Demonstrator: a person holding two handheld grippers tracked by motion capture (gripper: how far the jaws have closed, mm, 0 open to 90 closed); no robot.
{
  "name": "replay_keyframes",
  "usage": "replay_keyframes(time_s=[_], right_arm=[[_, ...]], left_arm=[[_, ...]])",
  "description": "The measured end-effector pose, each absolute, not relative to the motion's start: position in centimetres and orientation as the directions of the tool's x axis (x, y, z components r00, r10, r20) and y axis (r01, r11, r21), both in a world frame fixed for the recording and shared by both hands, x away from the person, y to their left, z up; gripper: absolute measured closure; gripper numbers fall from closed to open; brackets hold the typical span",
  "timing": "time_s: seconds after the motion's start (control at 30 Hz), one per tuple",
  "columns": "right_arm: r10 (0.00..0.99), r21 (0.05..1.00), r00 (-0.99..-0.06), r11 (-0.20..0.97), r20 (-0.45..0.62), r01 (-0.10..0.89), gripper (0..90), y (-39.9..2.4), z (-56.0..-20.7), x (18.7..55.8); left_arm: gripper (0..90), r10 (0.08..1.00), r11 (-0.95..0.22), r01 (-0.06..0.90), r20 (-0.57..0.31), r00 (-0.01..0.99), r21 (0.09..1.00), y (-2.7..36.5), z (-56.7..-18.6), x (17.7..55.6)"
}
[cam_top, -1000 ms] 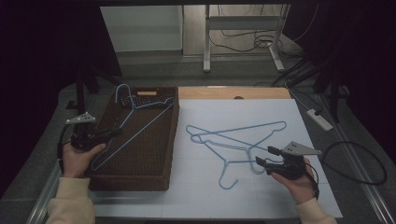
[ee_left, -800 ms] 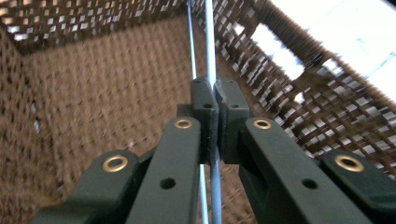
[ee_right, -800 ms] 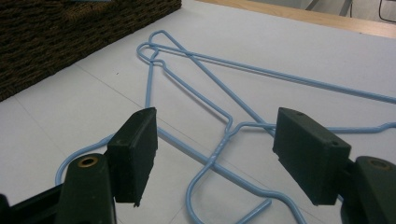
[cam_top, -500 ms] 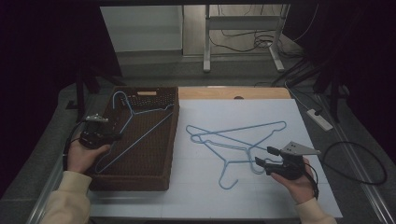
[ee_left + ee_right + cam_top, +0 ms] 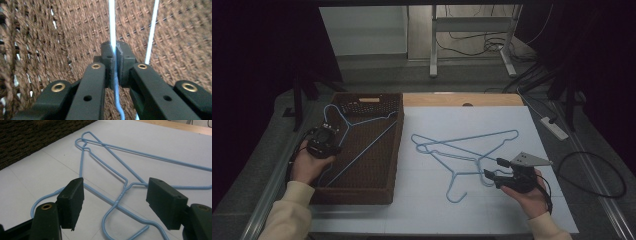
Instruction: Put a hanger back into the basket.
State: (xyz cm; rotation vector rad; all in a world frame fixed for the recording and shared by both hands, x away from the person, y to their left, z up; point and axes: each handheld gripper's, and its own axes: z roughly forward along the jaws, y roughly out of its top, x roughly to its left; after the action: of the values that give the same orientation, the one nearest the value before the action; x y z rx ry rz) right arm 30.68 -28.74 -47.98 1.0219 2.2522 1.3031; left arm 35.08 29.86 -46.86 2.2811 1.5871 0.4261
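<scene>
A brown woven basket (image 5: 377, 185) stands at the table's left with a blue wire hanger (image 5: 372, 122) lying in it. My left gripper (image 5: 326, 141) sits over the basket's left side, shut on that hanger's wire. In the left gripper view the blue wire (image 5: 112, 22) runs straight up between the closed pads of the left gripper (image 5: 115, 60), with basket weave (image 5: 187, 37) behind. Two more blue hangers (image 5: 462, 150) lie crossed on the white sheet (image 5: 472, 215). My right gripper (image 5: 493, 168) is open beside their hooks. The right gripper (image 5: 115, 200) has the twisted necks of the hangers (image 5: 122, 192) between its jaws, untouched.
A bare wooden strip (image 5: 452, 99) runs along the table's far edge. A white power strip (image 5: 554, 127) and a looped black cable (image 5: 607, 175) lie right of the sheet. The basket's wall (image 5: 30, 137) is at the upper left of the right gripper view.
My left hand has turned and moved right, over the basket, carrying the hanger's hook end with it. The right gripper and the two hangers on the sheet have stayed put.
</scene>
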Motion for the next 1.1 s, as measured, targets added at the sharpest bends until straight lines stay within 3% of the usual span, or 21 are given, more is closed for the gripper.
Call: replay_keyframes(time_s=[0.1, 0.27, 0.3, 0.37, 0.53, 0.77, 1.1], right_arm=[[0.729, 0.852, -0.682, 0.319, 0.058, 0.414, 30.9, -28.7, -48.0, 30.7], [0.729, 0.852, -0.683, 0.321, 0.056, 0.413, 31.0, -28.7, -48.0, 30.7], [0.729, 0.852, -0.682, 0.321, 0.056, 0.413, 31.0, -28.7, -48.0, 30.7], [0.730, 0.854, -0.681, 0.318, 0.057, 0.412, 31.0, -28.7, -48.0, 30.7], [0.731, 0.853, -0.679, 0.315, 0.061, 0.416, 30.9, -28.8, -48.0, 30.8], [0.736, 0.855, -0.674, 0.311, 0.060, 0.416, 30.9, -29.0, -47.9, 30.9], [0.742, 0.860, -0.667, 0.300, 0.062, 0.414, 31.0, -29.5, -47.5, 30.7]], left_arm=[[83.1, 0.940, -0.327, 0.837, 0.057, 0.337, 0.439, 29.8, -46.8, 35.1], [64.0, 0.943, -0.315, 0.809, 0.071, 0.324, 0.496, 29.8, -46.0, 34.6], [64.0, 0.946, -0.291, 0.778, 0.047, 0.321, 0.556, 29.8, -45.2, 34.0], [53.0, 0.943, -0.266, 0.739, 0.007, 0.333, 0.618, 29.8, -44.3, 33.2], [39.3, 0.924, -0.229, 0.672, -0.060, 0.378, 0.705, 29.4, -43.0, 31.6], [34.4, 0.874, -0.193, 0.558, -0.117, 0.472, 0.807, 27.9, -41.6, 28.9], [32.6, 0.824, -0.194, 0.486, -0.128, 0.552, 0.852, 25.9, -41.5, 26.9]])
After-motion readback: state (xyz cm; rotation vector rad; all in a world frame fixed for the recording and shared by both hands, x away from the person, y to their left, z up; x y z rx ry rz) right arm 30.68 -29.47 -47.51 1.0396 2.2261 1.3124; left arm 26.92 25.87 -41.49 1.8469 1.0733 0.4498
